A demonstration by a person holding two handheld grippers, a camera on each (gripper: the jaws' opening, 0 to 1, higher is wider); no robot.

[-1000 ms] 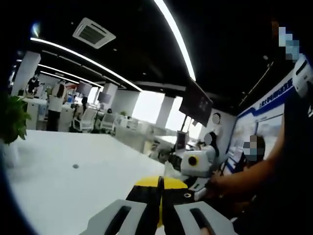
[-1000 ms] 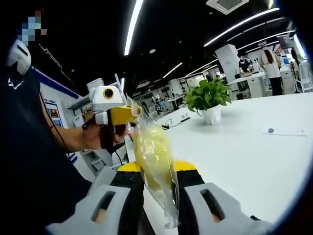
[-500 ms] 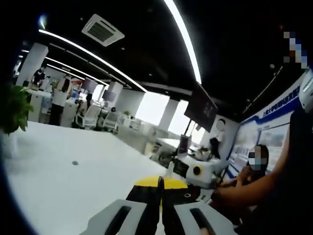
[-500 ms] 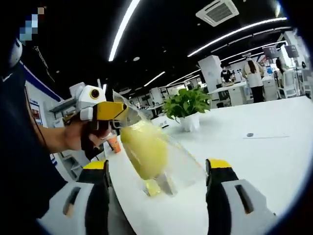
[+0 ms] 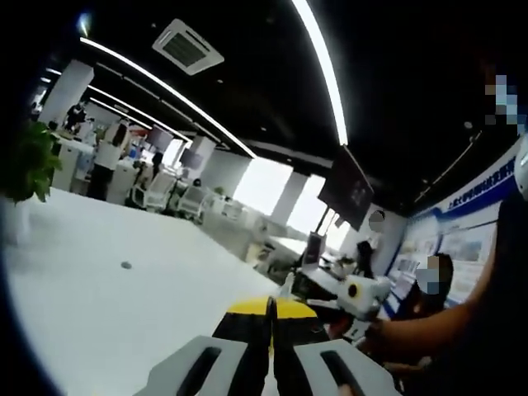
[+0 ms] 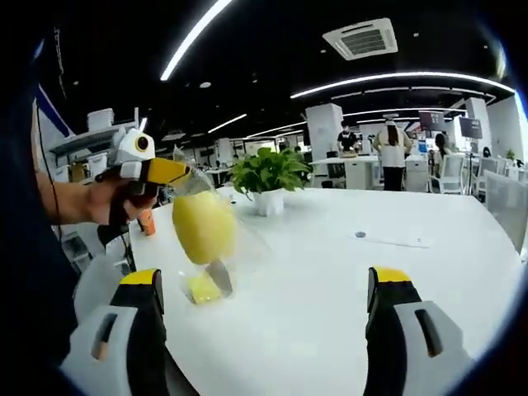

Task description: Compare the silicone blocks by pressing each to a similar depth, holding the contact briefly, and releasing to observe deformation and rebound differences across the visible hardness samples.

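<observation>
Left gripper (image 6: 177, 175) clamped on a clear bag (image 6: 206, 247) (yellow block (image 6: 203, 227) inside) above the white table (image 6: 346, 280); right gripper (image 6: 268, 318) spread wide.

Open-plan office — desks (image 6: 375, 172), swivel chairs (image 5: 153, 195)

Both views low over white table (image 6: 346, 280) — facing opposite ways, sharing plant (image 6: 268, 173).

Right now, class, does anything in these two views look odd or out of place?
Yes: a yellow block in a clear bag dangles from the left gripper above the white table, rather than resting there for pressing.
</observation>
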